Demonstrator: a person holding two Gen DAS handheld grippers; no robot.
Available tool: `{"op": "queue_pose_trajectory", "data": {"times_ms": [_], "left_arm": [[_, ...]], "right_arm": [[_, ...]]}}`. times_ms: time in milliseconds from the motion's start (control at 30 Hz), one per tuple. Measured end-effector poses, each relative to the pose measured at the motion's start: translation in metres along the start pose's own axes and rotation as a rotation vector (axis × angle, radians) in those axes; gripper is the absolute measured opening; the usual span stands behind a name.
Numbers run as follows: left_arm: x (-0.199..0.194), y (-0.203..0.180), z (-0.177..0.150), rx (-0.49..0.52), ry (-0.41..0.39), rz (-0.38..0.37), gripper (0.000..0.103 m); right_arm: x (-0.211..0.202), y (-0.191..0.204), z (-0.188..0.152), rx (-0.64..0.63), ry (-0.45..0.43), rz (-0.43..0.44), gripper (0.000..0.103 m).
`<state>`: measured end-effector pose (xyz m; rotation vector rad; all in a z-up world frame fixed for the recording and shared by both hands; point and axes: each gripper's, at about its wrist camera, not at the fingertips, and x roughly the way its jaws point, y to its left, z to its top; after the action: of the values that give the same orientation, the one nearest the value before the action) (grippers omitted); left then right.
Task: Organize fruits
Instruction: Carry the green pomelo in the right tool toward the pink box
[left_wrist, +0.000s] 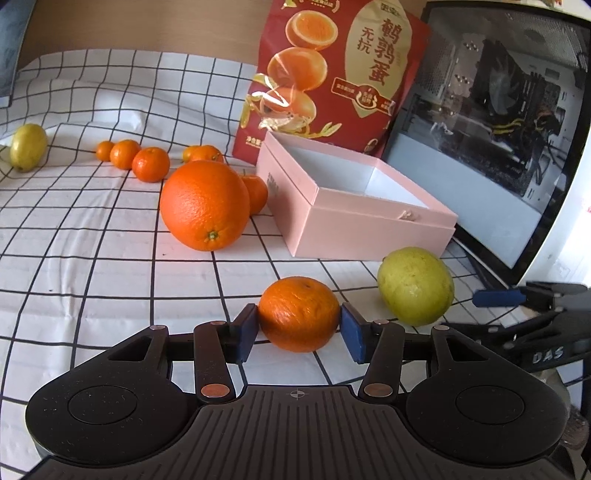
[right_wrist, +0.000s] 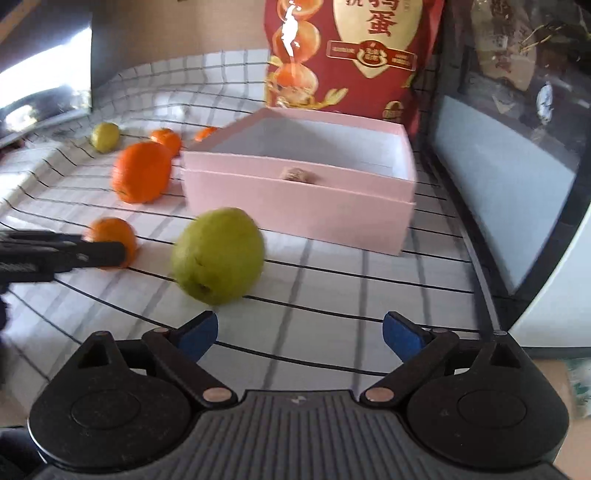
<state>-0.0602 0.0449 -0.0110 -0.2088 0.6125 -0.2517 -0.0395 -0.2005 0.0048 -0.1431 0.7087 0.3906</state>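
Note:
A small mandarin (left_wrist: 299, 314) rests on the checked cloth between the blue pads of my left gripper (left_wrist: 299, 326); the pads stand at its sides without squeezing it. To its right lies a yellow-green fruit (left_wrist: 415, 286) (right_wrist: 219, 256), just ahead of my right gripper (right_wrist: 301, 332), which is open and has nothing in it. Behind both stands an open pink box (left_wrist: 369, 218) (right_wrist: 295, 210), nothing in its visible part. A big orange (left_wrist: 205, 205) (right_wrist: 142, 171) lies left of the box. In the right wrist view the left gripper's finger (right_wrist: 92, 254) covers part of the mandarin (right_wrist: 110, 232).
Several small mandarins (left_wrist: 149, 164) sit in a row behind the big orange, and a second yellow-green fruit (left_wrist: 28, 146) lies far left. A red snack bag (left_wrist: 332, 74) leans behind the box. A glass-sided computer case (left_wrist: 498, 129) walls off the right side.

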Motion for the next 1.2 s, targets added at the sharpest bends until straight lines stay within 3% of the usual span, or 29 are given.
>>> {"op": "queue_pose_trajectory", "data": {"times_ms": [167,400,633,800,867,1200], "left_arm": [[0.001,-0.003,0.002,0.028,-0.006,0.025,0.055],[-0.002,0.003,0.004,0.010,0.009,0.010,0.053],[0.000,-0.003,0.002,0.038,0.032,0.018,0.055],[0.004,-0.011,0.003,0.093,0.042,0.030,0.053],[0.004,-0.009,0.003,0.087,0.042,0.024,0.053],[0.000,-0.018,0.000,0.116,0.038,0.044,0.053]], "right_arm": [[0.008,0.016,0.018,0.014,-0.040,0.104,0.097],[0.030,0.037,0.030,-0.044,-0.022,0.132,0.093],[0.041,0.025,0.029,0.011,0.009,0.077,0.079],[0.040,0.028,0.031,-0.025,-0.001,0.085,0.070],[0.040,0.030,0.032,-0.039,0.002,0.101,0.062],[0.016,0.006,0.018,0.020,0.033,0.040,0.061]]}}
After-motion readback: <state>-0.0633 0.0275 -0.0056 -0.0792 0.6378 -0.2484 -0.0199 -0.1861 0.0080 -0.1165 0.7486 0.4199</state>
